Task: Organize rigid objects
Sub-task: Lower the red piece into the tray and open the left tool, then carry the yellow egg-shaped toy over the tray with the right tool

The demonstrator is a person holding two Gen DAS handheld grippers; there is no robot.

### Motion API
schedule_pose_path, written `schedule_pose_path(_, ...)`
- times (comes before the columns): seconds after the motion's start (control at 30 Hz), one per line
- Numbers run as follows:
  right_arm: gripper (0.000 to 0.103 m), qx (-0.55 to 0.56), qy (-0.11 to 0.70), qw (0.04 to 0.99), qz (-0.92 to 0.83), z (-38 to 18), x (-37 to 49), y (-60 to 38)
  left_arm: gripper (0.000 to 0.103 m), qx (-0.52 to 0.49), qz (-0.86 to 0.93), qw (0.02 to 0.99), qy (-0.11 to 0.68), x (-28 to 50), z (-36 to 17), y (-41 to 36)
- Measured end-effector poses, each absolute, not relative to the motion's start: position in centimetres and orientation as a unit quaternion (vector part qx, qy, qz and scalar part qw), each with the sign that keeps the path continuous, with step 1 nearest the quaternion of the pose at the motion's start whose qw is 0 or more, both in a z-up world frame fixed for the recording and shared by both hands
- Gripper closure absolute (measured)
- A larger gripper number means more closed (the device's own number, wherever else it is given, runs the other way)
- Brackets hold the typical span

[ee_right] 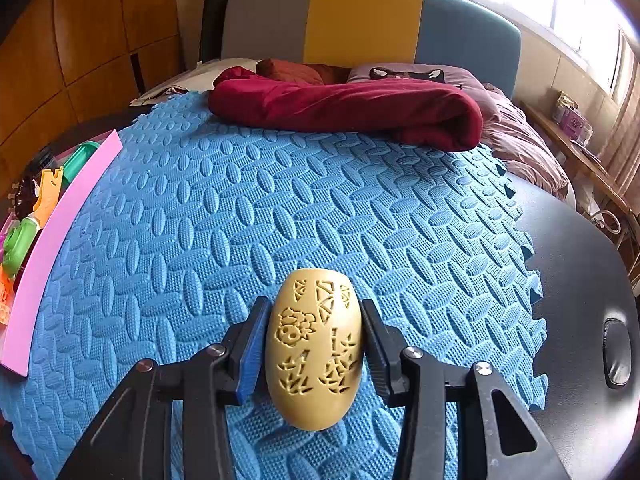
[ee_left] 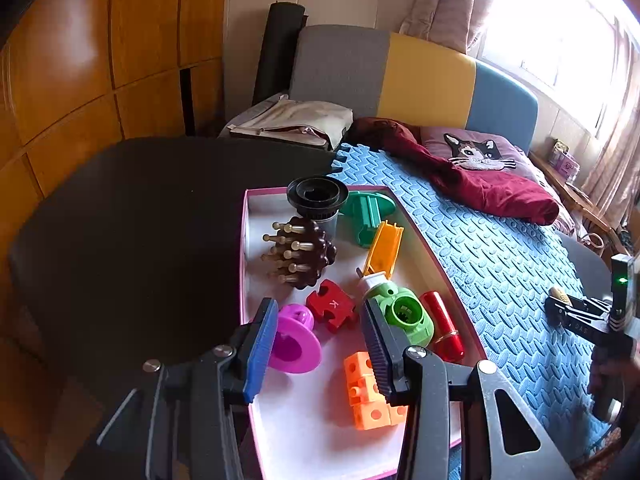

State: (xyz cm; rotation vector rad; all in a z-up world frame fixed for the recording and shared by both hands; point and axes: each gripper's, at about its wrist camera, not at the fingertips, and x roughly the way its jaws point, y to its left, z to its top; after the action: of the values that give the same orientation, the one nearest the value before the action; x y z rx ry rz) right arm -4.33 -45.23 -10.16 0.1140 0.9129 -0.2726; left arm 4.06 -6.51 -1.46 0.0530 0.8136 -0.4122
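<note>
Lying lengthwise between the fingers of the right tool (ee_right: 316, 354), the carved yellow egg (ee_right: 315, 350) is pinched at its flanks above the blue foam mat (ee_right: 280, 200), and the pink-rimmed tray (ee_right: 52, 236) of sorted toys is seen well off to that tool's left. The left tool (ee_left: 320, 346) is held spread and empty over the tray (ee_left: 245, 240), just above the magenta spool (ee_left: 296, 338) and the orange blocks (ee_left: 366, 394).

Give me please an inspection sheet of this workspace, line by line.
Surface: blue foam mat on dark table.
Job's things: carved egg; box holding funnel, red piece, orange blocks, green part, red cylinder.
Clutter: red cloth.
Grippers: left gripper open over box; right gripper shut on egg.
Cables: nothing seen.
Surroundings: headboard, cat pillow, window.
</note>
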Motion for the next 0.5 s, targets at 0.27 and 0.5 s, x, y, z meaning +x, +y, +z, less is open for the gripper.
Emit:
schedule_pose_path(0.27, 0.059, 0.049, 0.438, 0.888, -0.133, -10.1, -4.4, -45.1, 0.059, 0.027, -0.18, 0.903, 0.389, 3.8, -1.5, -5.3)
schedule_pose_path(0.5, 0.059, 0.048, 0.44, 0.886, -0.137, -10.0, -4.3, -44.9, 0.059, 0.019, -0.167, 0.904, 0.393, 3.9, -1.8, -3.9)
